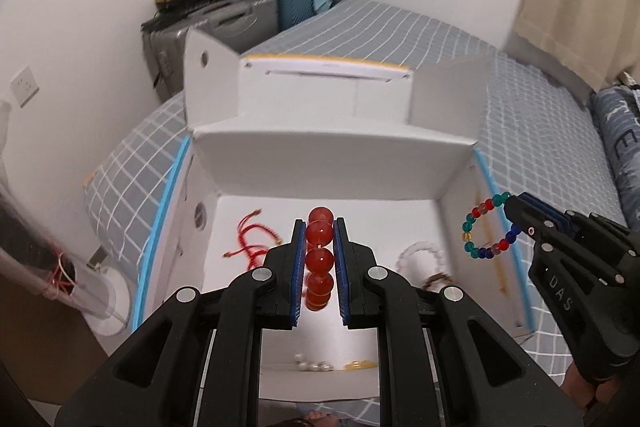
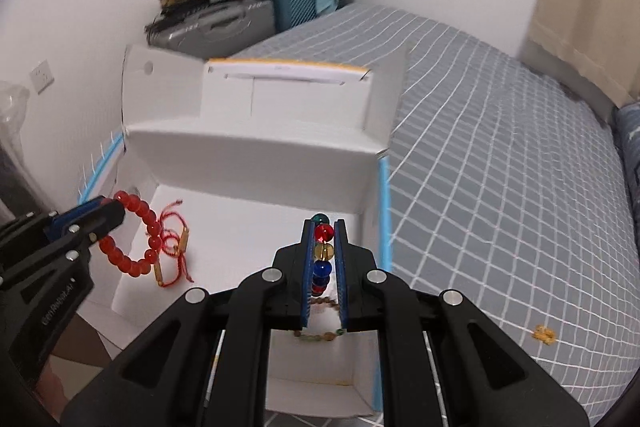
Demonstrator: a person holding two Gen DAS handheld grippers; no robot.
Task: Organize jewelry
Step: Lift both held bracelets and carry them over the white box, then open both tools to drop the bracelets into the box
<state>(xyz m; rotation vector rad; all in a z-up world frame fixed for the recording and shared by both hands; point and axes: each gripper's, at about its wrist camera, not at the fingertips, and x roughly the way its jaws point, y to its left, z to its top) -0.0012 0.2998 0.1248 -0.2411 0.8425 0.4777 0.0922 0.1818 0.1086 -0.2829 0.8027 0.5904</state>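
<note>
1. We take the open white box [image 1: 328,163] on the checked bed cover [image 2: 500,147] as our landmark; its lid stands up at the far side.
2. Our left gripper [image 1: 320,227] is clamped nearly shut on a red bead bracelet [image 1: 320,247], which hangs over the box's interior on the left side, above a red cord [image 1: 250,239] lying on the box floor.
3. Our right gripper [image 2: 324,227] is closed tight on a multicoloured bead bracelet [image 2: 323,251]. In the left wrist view the loop dangles close to the box's right wall; in its own view it sits just inside that wall.
4. Already on the box floor we see a white bead bracelet [image 1: 420,255], some pearls [image 1: 314,367] near the front edge, and a brownish beaded strand [image 2: 320,335] below the right gripper.
5. The relation that matters: each bracelet hangs straight down from its jaws with the box floor directly beneath, so in our judgement the next move is simply lowering and releasing, the left nearer the box's middle and the right needing to stay inside the wall.
</note>
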